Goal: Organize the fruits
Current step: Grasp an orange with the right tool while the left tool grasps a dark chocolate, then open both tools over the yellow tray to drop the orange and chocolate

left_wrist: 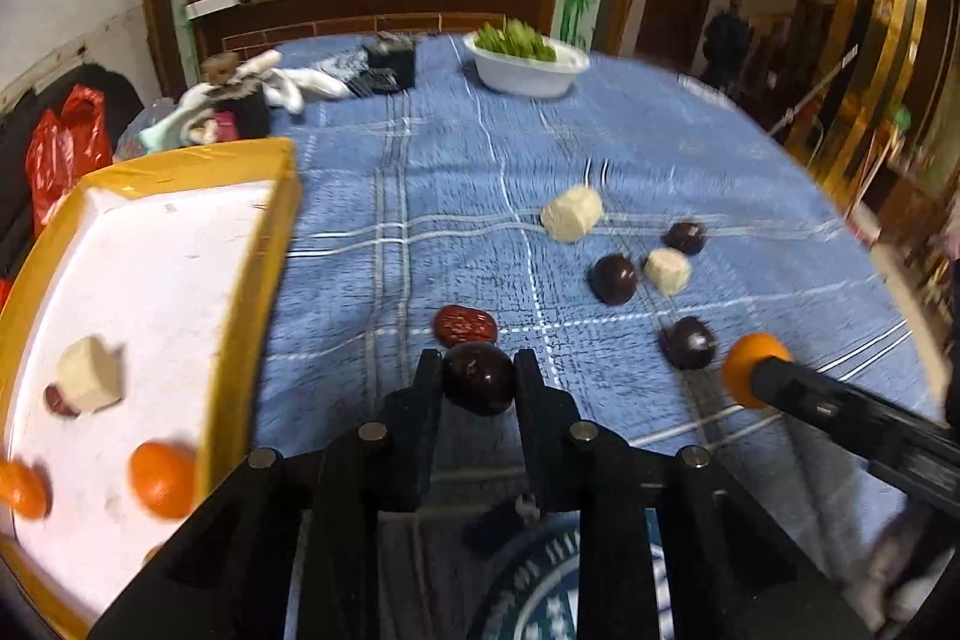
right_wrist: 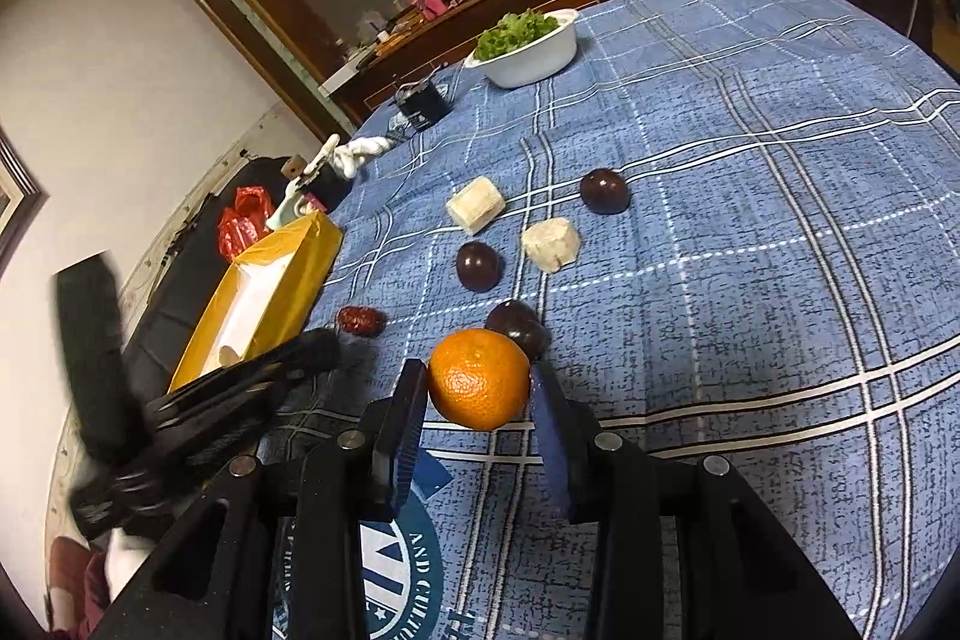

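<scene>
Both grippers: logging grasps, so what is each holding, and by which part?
Left gripper clamps a dark plum across its sides; right gripper clamps an orange across its sides.

Left wrist view sits low behind the left claw (left_wrist: 478, 361), close to the surface (left_wrist: 600, 148), facing its far edge and white bowl (left_wrist: 525, 70). Right wrist view sits behind the right claw (right_wrist: 478, 388), slightly higher, rolled sideways, facing the same far edge. Both share the bowl, yellow tray (left_wrist: 264, 244), scattered fruit mid-surface, and each sees the other claw.
</scene>
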Available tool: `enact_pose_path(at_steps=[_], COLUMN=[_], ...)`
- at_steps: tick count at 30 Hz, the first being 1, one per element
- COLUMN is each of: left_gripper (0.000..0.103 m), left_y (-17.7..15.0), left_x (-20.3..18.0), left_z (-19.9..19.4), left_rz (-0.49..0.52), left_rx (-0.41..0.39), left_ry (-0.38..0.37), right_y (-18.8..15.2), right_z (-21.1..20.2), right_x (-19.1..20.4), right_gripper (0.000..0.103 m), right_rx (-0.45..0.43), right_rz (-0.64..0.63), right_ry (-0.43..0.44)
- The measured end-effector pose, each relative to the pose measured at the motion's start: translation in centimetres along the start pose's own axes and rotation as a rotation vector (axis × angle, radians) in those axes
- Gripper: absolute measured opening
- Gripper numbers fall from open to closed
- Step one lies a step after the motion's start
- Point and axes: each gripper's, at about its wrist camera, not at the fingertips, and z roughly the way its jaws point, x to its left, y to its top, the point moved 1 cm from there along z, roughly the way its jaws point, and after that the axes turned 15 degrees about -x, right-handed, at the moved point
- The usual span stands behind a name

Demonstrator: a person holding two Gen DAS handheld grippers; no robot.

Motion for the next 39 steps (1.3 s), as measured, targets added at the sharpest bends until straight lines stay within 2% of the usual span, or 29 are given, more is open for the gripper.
enact_pose_path(at_steps=[3, 7, 11, 14, 19, 25, 26, 27, 28, 33, 35, 39], left_gripper=[0.023, 0.023, 0.023, 0.023, 0.024, 0.027, 0.033, 0.046, 0.050, 0.058, 0.070, 0.075], left_y=[0.6, 0.9, 0.2, -0.5, -2.1, -2.7, -2.8, -2.8, -2.9, -2.2, -1.8, -1.0], left_x=[2.0, 7.1, 12.9, 15.9, 18.3, 20.2, 20.5, 20.7, 21.0, 20.9, 20.3, 18.3], left_z=[-3.4, -8.1, -10.6, -11.1, -10.6, -10.7, -10.9, -11.0, -11.3, -12.5, -13.0, -13.5], left_rz=[-0.060, -0.116, -0.196, -0.234, -0.287, -0.352, -0.367, -0.381, -0.396, -0.407, -0.413, -0.381], left_rx=[-0.051, -0.102, -0.116, -0.110, -0.087, -0.096, -0.100, -0.104, -0.114, -0.158, -0.181, -0.192], left_ry=[-0.007, 0.076, 0.194, 0.249, 0.238, 0.198, 0.194, 0.192, 0.193, 0.186, 0.166, 0.132], right_y=[-0.1, -0.2, -1.0, -2.2, -5.2, -7.3, -7.3, -7.4, -7.4, -7.0, -6.4, -4.9], right_z=[-0.1, -0.4, -0.5, 0.5, 3.9, 7.8, 8.3, 8.8, 9.3, 7.9, 6.8, 3.7], right_x=[-0.1, 1.2, 5.3, 10.3, 17.8, 23.0, 23.4, 23.7, 23.8, 23.2, 22.3, 19.7], right_gripper=[0.039, 0.039, 0.039, 0.039, 0.040, 0.041, 0.041, 0.041, 0.041, 0.067, 0.068, 0.074], right_rx=[-0.008, -0.017, 0.012, 0.058, 0.180, 0.238, 0.243, 0.250, 0.257, 0.220, 0.195, 0.158], right_rz=[-0.004, -0.061, -0.089, -0.157, -0.235, -0.350, -0.357, -0.359, -0.353, -0.324, -0.305, -0.285], right_ry=[-0.018, -0.044, 0.040, 0.119, 0.226, 0.219, 0.217, 0.215, 0.205, 0.192, 0.177, 0.147])
